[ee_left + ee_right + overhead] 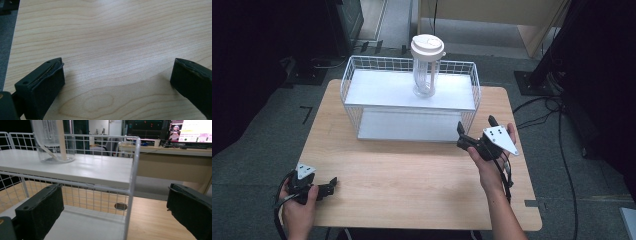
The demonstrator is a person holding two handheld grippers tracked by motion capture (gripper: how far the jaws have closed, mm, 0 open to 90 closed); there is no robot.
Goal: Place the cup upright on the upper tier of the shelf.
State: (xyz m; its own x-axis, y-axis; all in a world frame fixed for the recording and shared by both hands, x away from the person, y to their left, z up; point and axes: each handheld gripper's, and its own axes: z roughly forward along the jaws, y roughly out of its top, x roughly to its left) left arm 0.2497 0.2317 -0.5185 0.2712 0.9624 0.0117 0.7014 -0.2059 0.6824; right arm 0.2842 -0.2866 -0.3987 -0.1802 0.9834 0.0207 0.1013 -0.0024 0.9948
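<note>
A white wire rack [409,97] with two shelves stands at the back of the wooden table [412,170]. On its upper shelf is a clear plastic cup with a white lid [427,65]; its base [53,142] shows in the right gripper view. My right gripper [474,131] hovers open at the rack's right front corner [131,190], nothing between its jaws. My left gripper [331,186] rests low at the table's front left, open and empty over bare wood [112,50].
Cables [557,120] trail over the grey floor to the right of the table. Dark equipment stands [542,75] sit at the back right. A desk with monitors [175,135] lies beyond the rack in the right gripper view.
</note>
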